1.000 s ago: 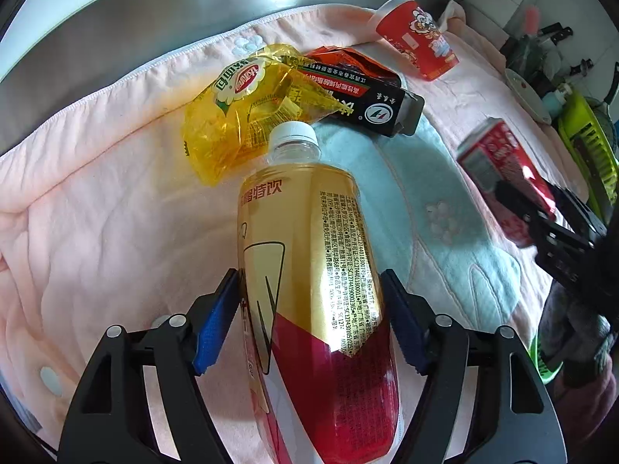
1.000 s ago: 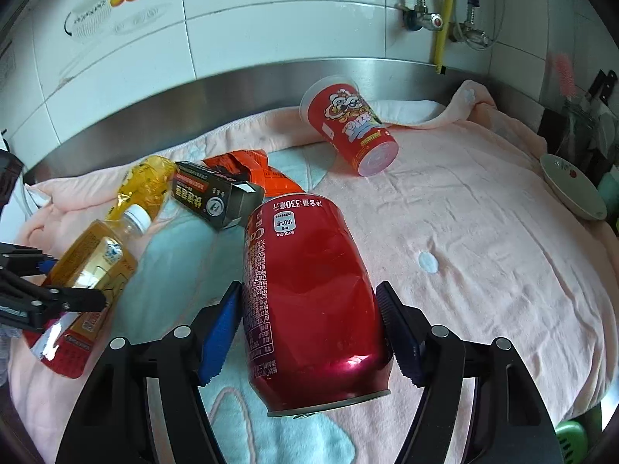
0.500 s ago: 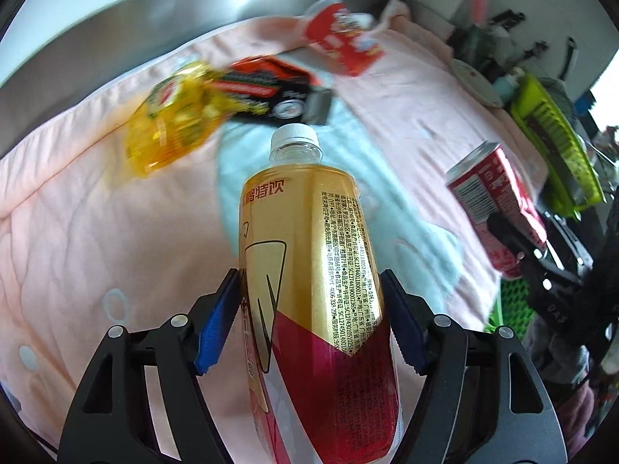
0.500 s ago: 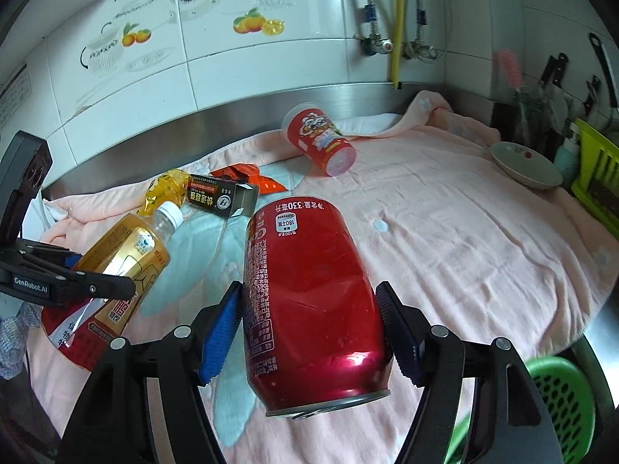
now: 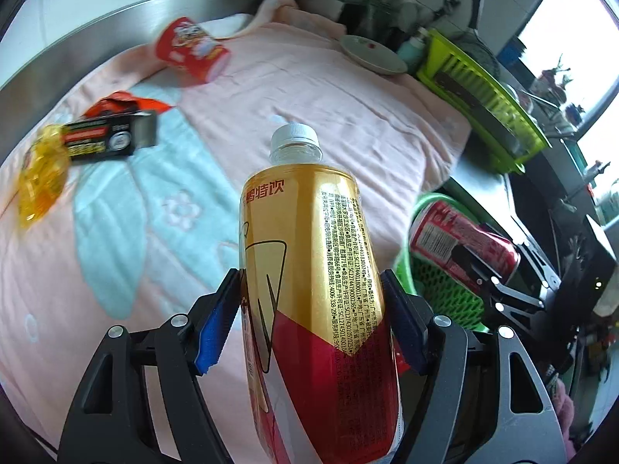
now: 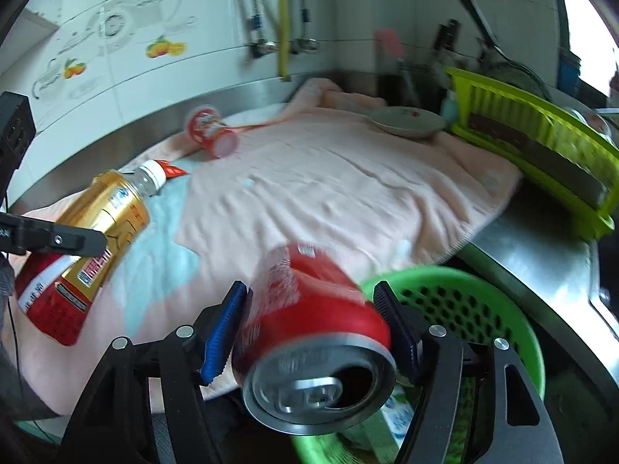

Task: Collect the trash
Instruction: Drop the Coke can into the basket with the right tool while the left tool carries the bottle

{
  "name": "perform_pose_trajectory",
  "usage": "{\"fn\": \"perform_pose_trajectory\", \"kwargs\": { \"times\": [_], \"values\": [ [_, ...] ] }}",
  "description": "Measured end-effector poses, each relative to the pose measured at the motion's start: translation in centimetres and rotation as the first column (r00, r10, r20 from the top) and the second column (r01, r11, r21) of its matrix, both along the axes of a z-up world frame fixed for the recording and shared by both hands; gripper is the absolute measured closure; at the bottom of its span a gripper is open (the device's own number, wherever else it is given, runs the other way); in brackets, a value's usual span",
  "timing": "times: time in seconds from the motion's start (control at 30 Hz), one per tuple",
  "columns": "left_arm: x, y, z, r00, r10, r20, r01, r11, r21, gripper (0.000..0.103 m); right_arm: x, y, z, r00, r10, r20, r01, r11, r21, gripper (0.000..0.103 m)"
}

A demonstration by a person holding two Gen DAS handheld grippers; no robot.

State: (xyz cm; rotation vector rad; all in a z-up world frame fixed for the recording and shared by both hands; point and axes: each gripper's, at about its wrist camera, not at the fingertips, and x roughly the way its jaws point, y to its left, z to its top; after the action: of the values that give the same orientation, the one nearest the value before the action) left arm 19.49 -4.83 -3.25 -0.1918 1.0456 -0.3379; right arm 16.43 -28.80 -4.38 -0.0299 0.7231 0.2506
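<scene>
Red aluminium, dented and open-topped: the soda can point(image 6: 309, 332) sits between the blue pads of the right hand-held gripper point(image 6: 313, 332), its opened end tipped toward the camera and its long axis slanting away and up. The jaws have just been closing a little further, and the pads press on the can's sides. Directly below and just beyond it, to the right, lies the round green perforated plastic basket point(image 6: 464, 309), standing lower than the steel surface point(image 6: 541, 270) edge; in my judgement the coming drop depends on this, the can being already above the basket's near rim and needing only a little more carry before release.

The left hand-held gripper point(image 5: 309, 324) is clamped at mid width on a gold-and-red labelled plastic drink bottle point(image 5: 309, 278), white cap pointing away. From here the basket point(image 5: 445, 290) lies to the bottle's right, across the edge of the pink towel point(image 5: 329, 89), so the right hand is plainly the nearer.

Farther off on the towel remain a black carton point(image 5: 108, 139) touching a crumpled orange wrapper point(image 5: 123, 102), a yellow crinkled bag point(image 5: 38, 181) beside them, and a red paper cup point(image 5: 193, 50) on its side near the steel backsplash.
</scene>
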Motion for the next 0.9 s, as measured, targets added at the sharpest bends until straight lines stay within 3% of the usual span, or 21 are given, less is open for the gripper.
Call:
{"fn": "perform_pose_trajectory", "kwargs": {
  "times": [0.27,0.47,0.9],
  "values": [
    [0.3,-6.1,-0.1,0.996,-0.084,-0.002,0.084,0.996,-0.017,0.032,-1.0,-6.5,-2.4,0.989,-0.148,-0.03,0.146,0.988,-0.039,0.039],
    [0.8,-9.9,-0.5,0.99,-0.136,-0.019,0.136,0.99,-0.033,0.032,-1.5,-10.1,-3.8,0.973,-0.219,-0.07,0.219,0.976,-0.008,0.038],
    [1.7,-17.1,-1.6,0.969,-0.246,-0.01,0.246,0.969,-0.031,0.032,-5.0,-12.8,-1.7,0.966,-0.258,0.001,0.258,0.966,0.036,0.025]
  ]
}}
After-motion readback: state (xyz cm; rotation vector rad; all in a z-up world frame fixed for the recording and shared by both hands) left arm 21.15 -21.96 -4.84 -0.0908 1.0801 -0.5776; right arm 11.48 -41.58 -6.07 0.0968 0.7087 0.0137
